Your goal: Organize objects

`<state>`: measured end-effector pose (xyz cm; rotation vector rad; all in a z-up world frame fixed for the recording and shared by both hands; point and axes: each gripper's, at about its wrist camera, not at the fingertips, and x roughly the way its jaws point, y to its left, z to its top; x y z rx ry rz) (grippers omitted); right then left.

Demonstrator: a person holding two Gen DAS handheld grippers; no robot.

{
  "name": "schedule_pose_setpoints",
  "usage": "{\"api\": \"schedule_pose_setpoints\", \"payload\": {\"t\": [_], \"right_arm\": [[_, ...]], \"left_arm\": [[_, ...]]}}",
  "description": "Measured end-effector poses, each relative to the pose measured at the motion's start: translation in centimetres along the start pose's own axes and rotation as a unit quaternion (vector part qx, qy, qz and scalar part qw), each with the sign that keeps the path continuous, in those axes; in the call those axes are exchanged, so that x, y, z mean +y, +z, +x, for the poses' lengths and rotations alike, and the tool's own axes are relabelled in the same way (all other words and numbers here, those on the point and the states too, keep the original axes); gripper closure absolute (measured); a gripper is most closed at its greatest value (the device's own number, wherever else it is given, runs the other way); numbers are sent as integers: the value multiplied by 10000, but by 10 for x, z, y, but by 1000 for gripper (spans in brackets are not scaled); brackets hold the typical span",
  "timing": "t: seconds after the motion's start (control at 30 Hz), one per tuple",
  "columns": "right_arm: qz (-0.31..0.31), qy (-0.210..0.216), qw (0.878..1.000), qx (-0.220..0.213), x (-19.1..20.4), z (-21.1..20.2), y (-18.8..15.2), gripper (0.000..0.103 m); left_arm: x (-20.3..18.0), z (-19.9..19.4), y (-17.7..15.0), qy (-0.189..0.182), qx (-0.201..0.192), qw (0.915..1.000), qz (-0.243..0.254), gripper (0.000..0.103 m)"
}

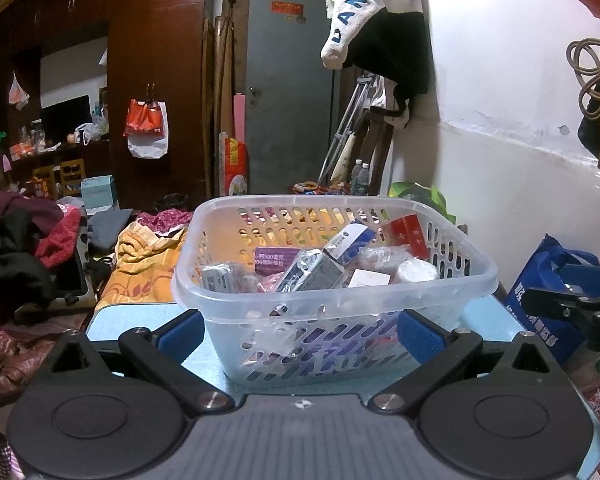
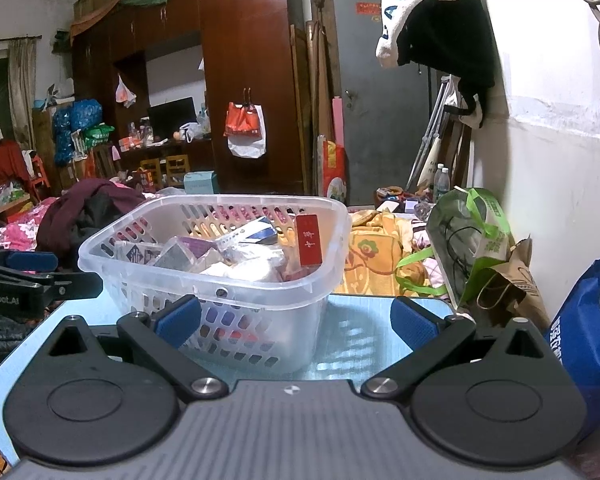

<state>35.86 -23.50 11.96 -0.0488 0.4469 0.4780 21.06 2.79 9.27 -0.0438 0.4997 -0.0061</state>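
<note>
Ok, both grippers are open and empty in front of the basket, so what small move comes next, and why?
Probably ease the right gripper forward and up toward the red box. That box stands upright against the near right rim of the basket, above the jumbled packets, so it looks the easiest to pinch. The left gripper faces the basket's wall and holds nothing.

A clear plastic basket [image 1: 334, 276] with slotted walls stands upright on the light blue table [image 1: 140, 320], filled with a loose heap of small packages. A red box [image 1: 410, 234] stands on end against its right wall, beside a blue-and-white box [image 1: 350, 242] lying tilted. A purple box [image 1: 274, 260] and what seem to be foil packs [image 1: 314, 270] lie nearer the middle.
</note>
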Motion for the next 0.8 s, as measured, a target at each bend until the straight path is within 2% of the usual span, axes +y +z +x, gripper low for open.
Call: {"api": "schedule_pose_setpoints", "payload": {"t": [0.37,0.8], "right_arm": [[32,-18,10000,17,-5,-1,1,0],[99,-7,9999,36,-10,0,1,0]], "left_arm": [[-4,7,13,-72,-89,9998,-176,0],[-18,12,13,131,-87,9999,69,0]]}}
